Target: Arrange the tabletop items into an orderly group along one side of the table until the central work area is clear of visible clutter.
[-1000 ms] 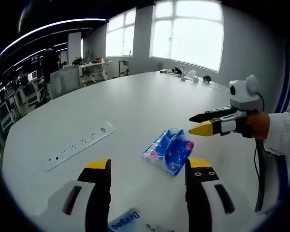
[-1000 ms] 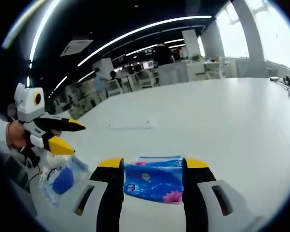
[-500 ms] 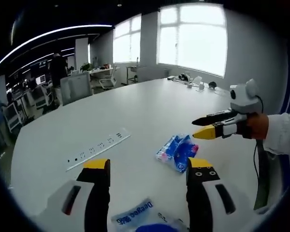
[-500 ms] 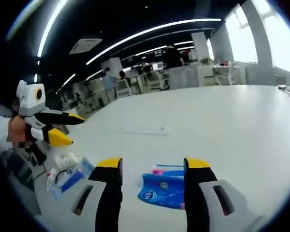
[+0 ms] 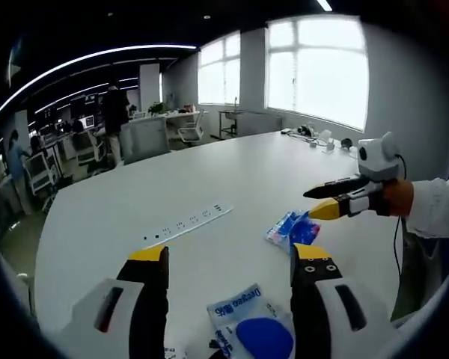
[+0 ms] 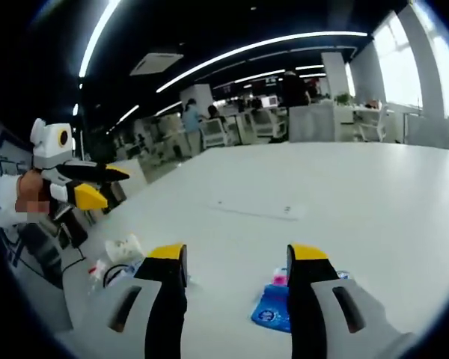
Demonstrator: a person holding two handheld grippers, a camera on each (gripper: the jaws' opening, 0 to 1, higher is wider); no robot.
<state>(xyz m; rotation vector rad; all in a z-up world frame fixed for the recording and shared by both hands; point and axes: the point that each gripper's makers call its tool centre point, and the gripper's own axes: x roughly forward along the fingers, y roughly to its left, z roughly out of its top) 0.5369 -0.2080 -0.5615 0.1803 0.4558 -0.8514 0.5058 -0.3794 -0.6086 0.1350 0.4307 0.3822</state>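
A blue tissue pack (image 5: 292,230) lies on the white table (image 5: 209,172), just under my right gripper (image 5: 312,203), which reaches in from the right with its jaws apart. A white power strip (image 5: 187,223) lies left of the pack. A clear bag holding a blue disc (image 5: 254,333) sits low between the jaws of my open left gripper (image 5: 230,258). In the right gripper view, my open right gripper (image 6: 238,258) hovers over the table; the blue pack (image 6: 273,314) peeks out beside its right jaw. My left gripper (image 6: 116,187) shows at the left, above the clear bag (image 6: 120,262). The power strip (image 6: 254,209) lies further out.
Cables and small devices (image 5: 322,138) lie at the table's far end by the window. Office chairs, desks (image 5: 157,127) and people stand beyond the table's edge. A sleeve and a dark cable (image 5: 400,262) hang at the right.
Both cameras have drawn back and risen. The blue pack, earlier between the right jaws, now sits low beside the right jaw. The clear bag has come into the left gripper view.
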